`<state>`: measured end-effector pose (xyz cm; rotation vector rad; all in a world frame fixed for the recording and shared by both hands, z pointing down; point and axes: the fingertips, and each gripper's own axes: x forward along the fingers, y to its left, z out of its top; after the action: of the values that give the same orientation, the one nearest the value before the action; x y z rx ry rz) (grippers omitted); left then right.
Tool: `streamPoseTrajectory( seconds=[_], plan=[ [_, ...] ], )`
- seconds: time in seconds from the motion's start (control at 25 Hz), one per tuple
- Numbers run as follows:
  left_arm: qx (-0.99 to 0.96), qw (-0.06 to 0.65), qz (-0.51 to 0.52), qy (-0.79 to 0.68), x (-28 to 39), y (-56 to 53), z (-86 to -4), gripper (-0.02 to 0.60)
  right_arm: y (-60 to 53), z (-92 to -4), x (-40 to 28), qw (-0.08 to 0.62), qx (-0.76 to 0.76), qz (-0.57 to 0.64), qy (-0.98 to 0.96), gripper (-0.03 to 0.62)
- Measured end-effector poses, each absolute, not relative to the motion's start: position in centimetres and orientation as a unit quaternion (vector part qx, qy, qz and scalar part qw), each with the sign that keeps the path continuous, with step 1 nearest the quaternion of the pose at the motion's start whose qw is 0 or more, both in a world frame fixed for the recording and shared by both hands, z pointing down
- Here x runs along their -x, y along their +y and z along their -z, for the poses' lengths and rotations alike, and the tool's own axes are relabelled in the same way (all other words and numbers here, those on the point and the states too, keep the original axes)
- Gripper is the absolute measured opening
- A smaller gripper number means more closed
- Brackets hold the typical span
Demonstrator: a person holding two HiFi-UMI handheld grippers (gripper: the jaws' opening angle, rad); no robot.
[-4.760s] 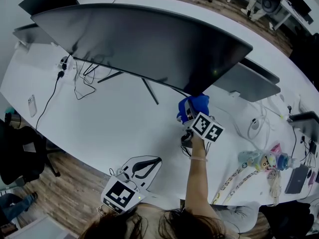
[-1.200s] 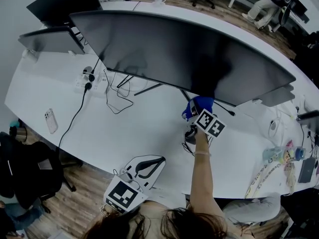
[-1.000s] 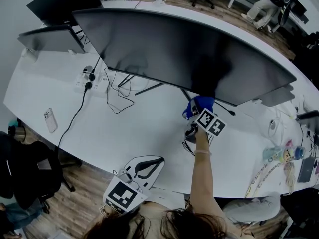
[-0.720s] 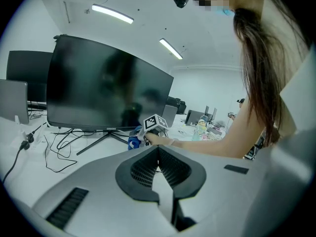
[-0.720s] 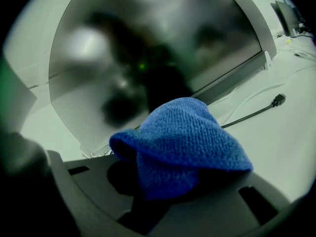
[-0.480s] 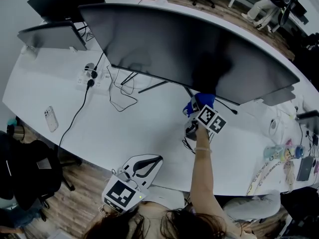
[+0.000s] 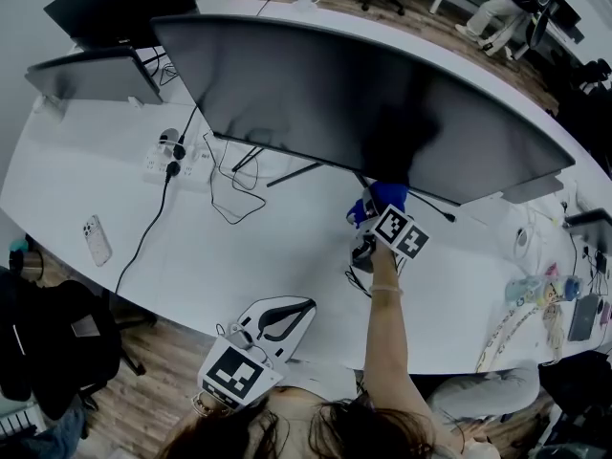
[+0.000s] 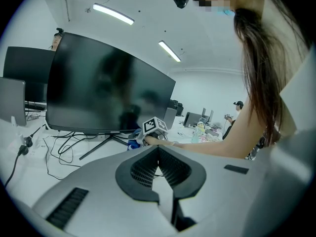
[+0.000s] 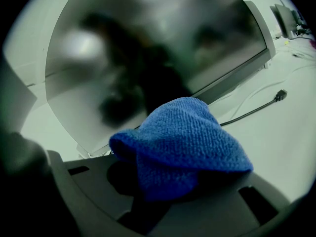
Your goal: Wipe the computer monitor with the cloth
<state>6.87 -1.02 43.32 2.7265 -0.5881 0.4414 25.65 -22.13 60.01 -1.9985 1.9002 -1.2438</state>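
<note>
Cloth (image 7: 386, 195), blue, clamped in right gripper (image 7: 373, 212) at bottom edge of curved monitor (image 7: 335, 94), 5 o'clock. Left gripper (image 8: 158, 150) at 7 o'clock, jaws together, empty.

Hardly any legible print

A small pale brand mark (image 8: 116, 132) sits on the lower bezel of the monitor (image 8: 108, 83), near its middle. Its letters are too small to read with certainty, and nothing else is legible.

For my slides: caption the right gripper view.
Right gripper grips a blue cloth near the lower edge of the monitor.
</note>
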Motion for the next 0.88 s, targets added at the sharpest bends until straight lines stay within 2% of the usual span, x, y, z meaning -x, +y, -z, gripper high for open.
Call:
streamPoseTrajectory(
  seconds=[0.88],
  plan=[
    [-0.959, 0.150, -0.154, -0.184, -0.4, -0.3, -43.1, 0.009, -22.5, -59.5, -24.7, 0.077, 0.693, 0.401, 0.594, 0.097]
  ],
)
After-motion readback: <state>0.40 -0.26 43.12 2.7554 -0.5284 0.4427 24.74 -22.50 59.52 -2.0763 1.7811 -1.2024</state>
